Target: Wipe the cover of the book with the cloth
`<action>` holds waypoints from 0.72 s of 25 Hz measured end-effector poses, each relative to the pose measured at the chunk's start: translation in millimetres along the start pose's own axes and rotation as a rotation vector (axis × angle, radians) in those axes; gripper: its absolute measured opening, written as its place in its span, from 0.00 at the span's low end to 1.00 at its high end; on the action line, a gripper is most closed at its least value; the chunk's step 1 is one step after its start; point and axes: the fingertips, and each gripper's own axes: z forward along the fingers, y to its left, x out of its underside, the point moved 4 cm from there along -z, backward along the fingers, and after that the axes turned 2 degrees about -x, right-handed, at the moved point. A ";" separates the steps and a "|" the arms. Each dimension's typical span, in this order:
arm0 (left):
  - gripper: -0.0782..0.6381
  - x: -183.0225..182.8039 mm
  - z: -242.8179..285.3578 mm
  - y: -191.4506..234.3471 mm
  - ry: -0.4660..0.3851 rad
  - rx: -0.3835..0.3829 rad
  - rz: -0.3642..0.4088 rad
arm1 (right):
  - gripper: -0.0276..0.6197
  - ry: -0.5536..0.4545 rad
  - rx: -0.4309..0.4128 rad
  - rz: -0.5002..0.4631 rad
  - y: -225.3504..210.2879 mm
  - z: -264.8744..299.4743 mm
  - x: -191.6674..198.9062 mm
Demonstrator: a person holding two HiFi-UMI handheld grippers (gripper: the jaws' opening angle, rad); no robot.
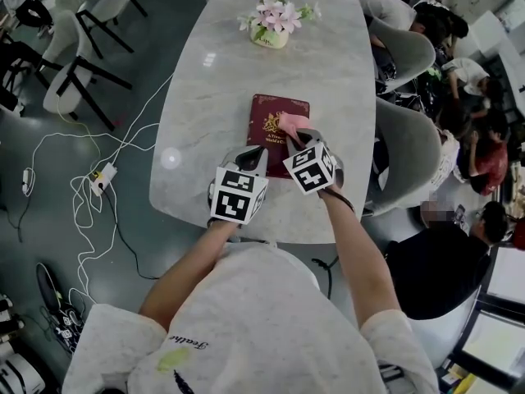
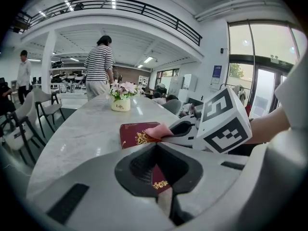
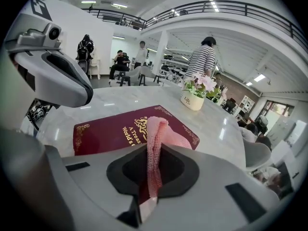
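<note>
A dark red book (image 1: 264, 109) with gold print lies flat on the pale marbled surface (image 1: 205, 89). It sits toward the person's side, well apart from the pot of pink flowers (image 1: 273, 25) near the far end.

The right tool (image 3: 153, 149) has its jaws closed on a pink cloth (image 3: 155, 129) — the knitted strip runs up between them, and its free end flops forward onto the cover, over part of the gold title. From the head view the cloth rests on the right side of the cover, about halfway along its length.

The left tool (image 2: 156, 147) has its jaws together with nothing between them. Through the opening behind its tips, the book's near edge and a gold ornament show. In the head view this tool sits at the book's near-left corner, just beside the right tool, their marker cubes (image 1: 239, 195) side by side. Whether its tip presses on the cover cannot be told.

Grey chairs (image 1: 406, 52) stand along the right of the surface, where several people sit. White cables (image 1: 90, 179) trail over the dark floor (image 1: 49, 245) on the left. In the left gripper view a person in a striped top (image 2: 98, 66) stands beyond the far end — back turned.
</note>
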 end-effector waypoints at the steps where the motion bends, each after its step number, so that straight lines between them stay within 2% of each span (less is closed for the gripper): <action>1: 0.12 0.4 -0.6 -0.9 -0.001 -0.001 -0.001 | 0.08 -0.001 -0.002 -0.001 0.8 -0.7 0.4; 18: 0.12 7.5 -10.8 -13.2 -0.009 -0.031 -0.022 | 0.08 -0.006 -0.035 -0.023 15.5 -11.5 9.6</action>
